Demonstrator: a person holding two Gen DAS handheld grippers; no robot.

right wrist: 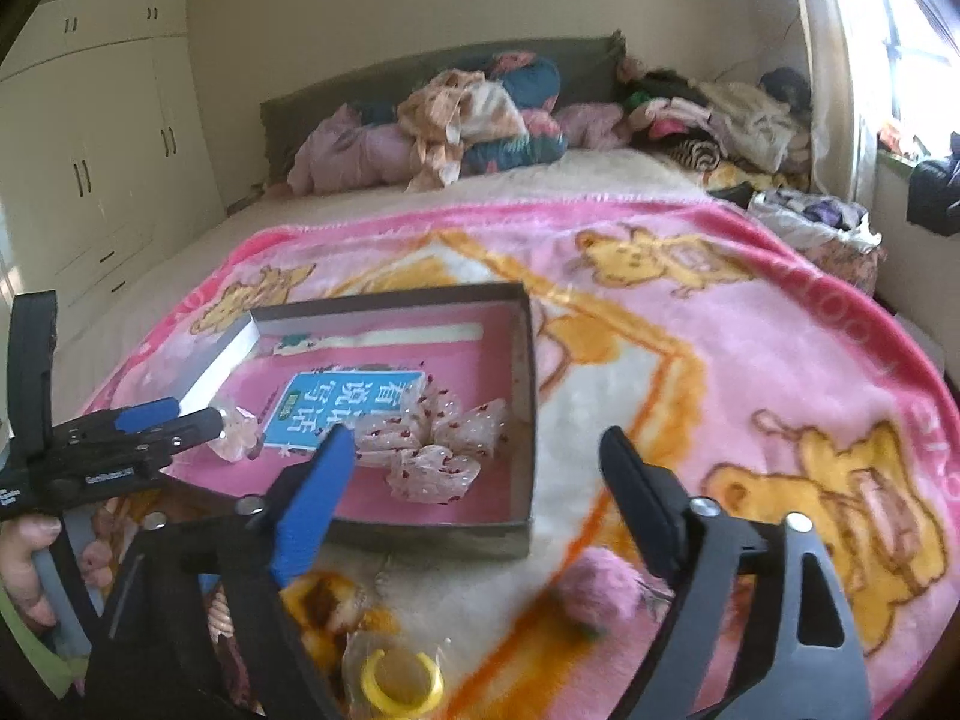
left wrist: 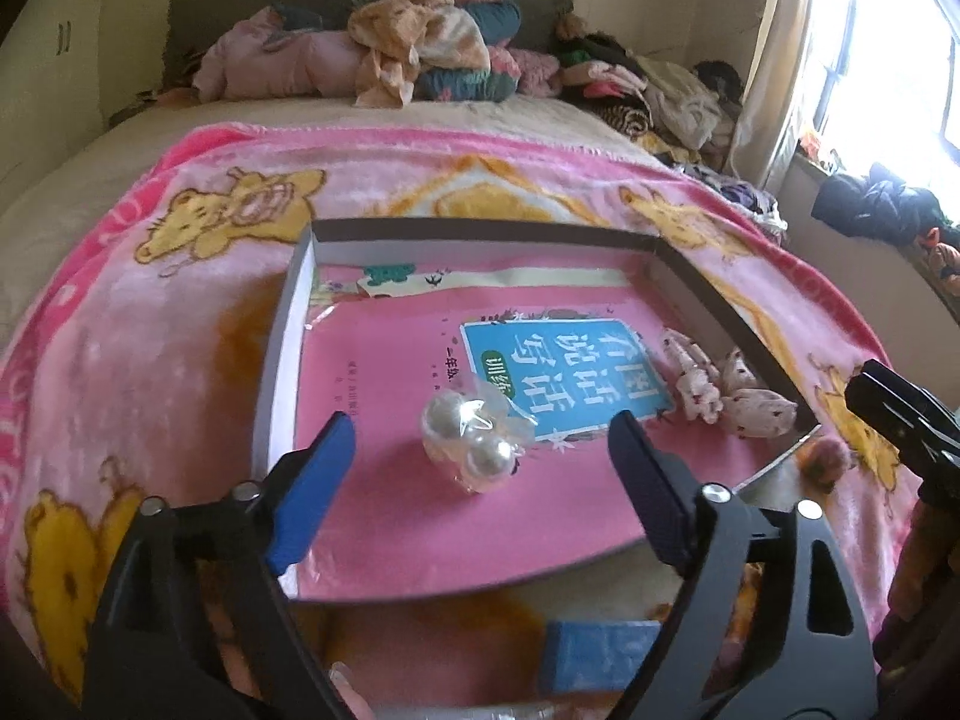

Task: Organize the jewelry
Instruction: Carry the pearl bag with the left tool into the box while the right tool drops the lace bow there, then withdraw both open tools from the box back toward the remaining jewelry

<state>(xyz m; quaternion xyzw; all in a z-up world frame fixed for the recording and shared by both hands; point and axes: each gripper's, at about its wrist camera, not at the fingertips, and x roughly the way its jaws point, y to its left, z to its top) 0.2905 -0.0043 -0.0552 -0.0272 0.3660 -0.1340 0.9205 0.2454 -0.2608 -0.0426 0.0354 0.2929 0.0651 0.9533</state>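
Note:
A shallow cardboard box (left wrist: 726, 294) lies on a pink bear blanket, with a pink book (left wrist: 384, 360) as its floor. A clear bag of large pearl earrings (left wrist: 474, 441) rests on the book between the fingers of my open left gripper (left wrist: 480, 456). A spotted fabric bow (left wrist: 720, 387) lies at the box's right side; it also shows in the right wrist view (right wrist: 432, 444). My right gripper (right wrist: 480, 468) is open and empty, above the box's near right corner (right wrist: 522, 534). A pink pom-pom (right wrist: 600, 591) and a yellow ring in a bag (right wrist: 399, 681) lie on the blanket below it.
A blue block (left wrist: 600, 654) lies on the blanket near the box's front edge. Piled clothes and pillows (left wrist: 420, 54) fill the bed's far end. A window (left wrist: 888, 48) is at the right, wardrobes (right wrist: 90, 150) at the left.

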